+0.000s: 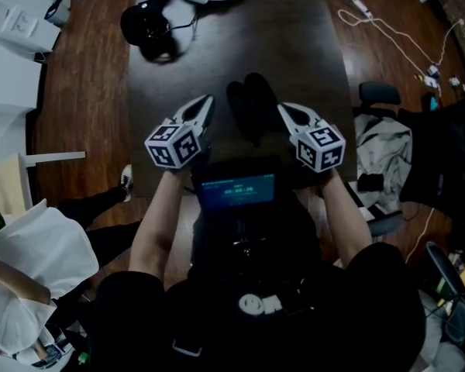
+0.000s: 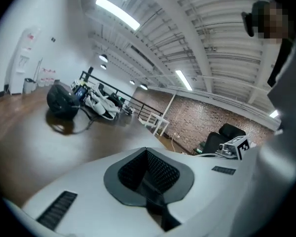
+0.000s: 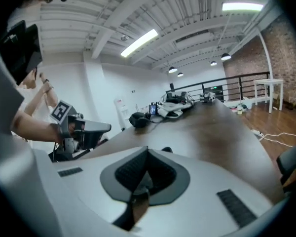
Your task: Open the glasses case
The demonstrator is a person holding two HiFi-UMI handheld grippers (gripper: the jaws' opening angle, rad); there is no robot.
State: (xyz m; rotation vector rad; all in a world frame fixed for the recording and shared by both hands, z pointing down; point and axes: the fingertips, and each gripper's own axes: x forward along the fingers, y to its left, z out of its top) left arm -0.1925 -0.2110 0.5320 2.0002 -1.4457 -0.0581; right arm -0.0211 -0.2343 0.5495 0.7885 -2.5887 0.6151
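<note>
Glasses case (image 1: 252, 108) untouched, frame centre.
Left gripper (image 1: 208, 101) and right gripper (image 1: 282, 108) fingers are closed, empty; they should be opened before base and lid are gripped.

Loft office: brick wall (image 3: 288, 53), strip lights (image 3: 139, 42), cables (image 1: 387, 25) across floor (image 1: 85, 91).

The glasses case (image 1: 252, 105) lies on the table (image 1: 314, 49), between left gripper (image 1: 208, 101) and right gripper (image 1: 283, 108).
</note>
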